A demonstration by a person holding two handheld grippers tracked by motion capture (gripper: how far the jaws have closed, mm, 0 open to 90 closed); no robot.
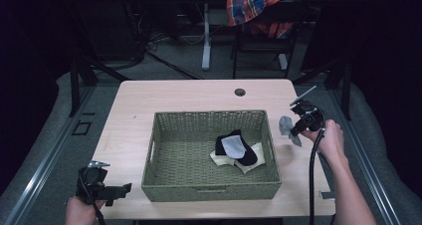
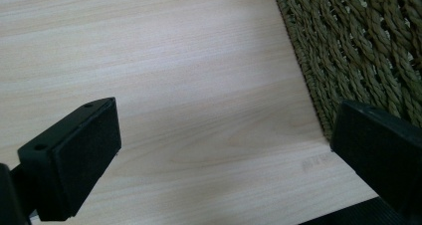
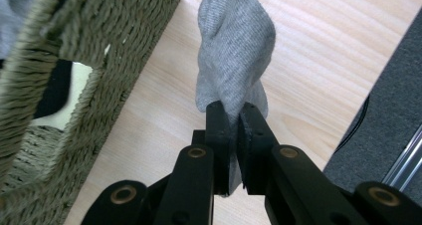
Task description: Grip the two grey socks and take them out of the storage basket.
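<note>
In the high view, a woven basket (image 1: 211,155) sat mid-frame on the desk (image 1: 134,110), holding a black-and-grey sock (image 1: 236,146) over pale ones. At right, the right hand-held gripper (image 1: 294,132) pinched a grey sock (image 1: 286,126) beside the basket's right wall. In the left gripper view, the left hand-held gripper (image 2: 224,155) stood wide apart, empty, above bare desk by the basket. In the right gripper view, jaws clamped the grey sock at centre.

Woven basket (image 1: 164,182) mid-table, socks (image 1: 235,148) inside; right gripper (image 1: 293,130) just beside right wall, gripping grey sock (image 1: 285,124); left gripper (image 1: 122,189) near front-left corner.
</note>
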